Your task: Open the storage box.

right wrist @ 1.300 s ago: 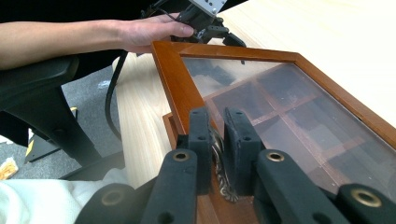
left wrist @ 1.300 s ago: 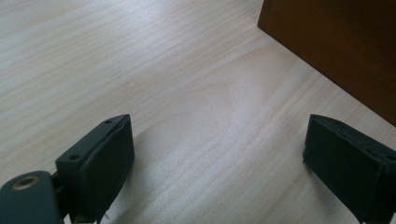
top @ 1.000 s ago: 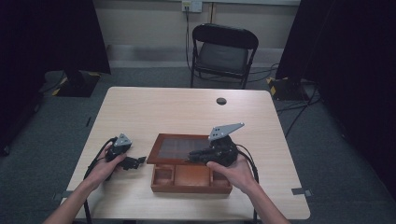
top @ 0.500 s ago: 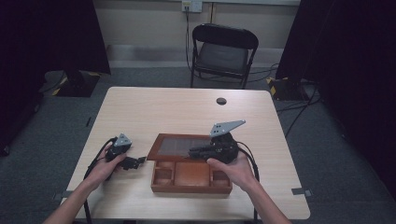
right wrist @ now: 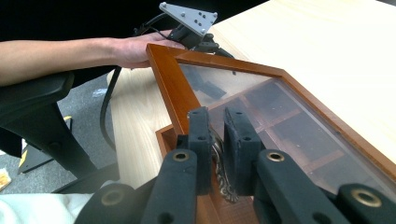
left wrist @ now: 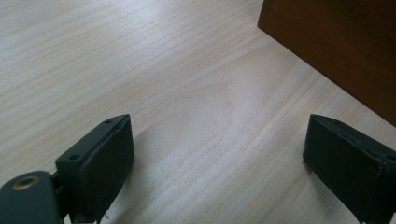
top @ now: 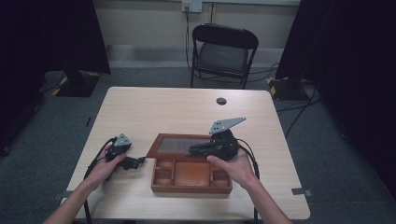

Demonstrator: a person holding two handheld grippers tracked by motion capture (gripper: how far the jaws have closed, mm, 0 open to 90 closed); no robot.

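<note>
A brown wooden box (top: 191, 187) with several compartments sits on the table's near half. Its glass-paned lid (top: 180, 144) is tilted up from the front. My right gripper (top: 193, 150) is shut on the small metal handle (right wrist: 220, 173) at the edge of the lid frame (right wrist: 172, 88), with the jaws pinched close around it (right wrist: 217, 140). My left gripper (top: 139, 161) rests low on the table just left of the box and stands open (left wrist: 215, 158) with bare wood between its fingers. The box's side wall (left wrist: 336, 51) is ahead to its right.
The light wooden table (top: 177, 109) has free room behind the box. A small dark round object (top: 221, 101) lies near the far edge. A black folding chair (top: 224, 51) stands beyond the table. Cables trail from both grippers towards the near edge.
</note>
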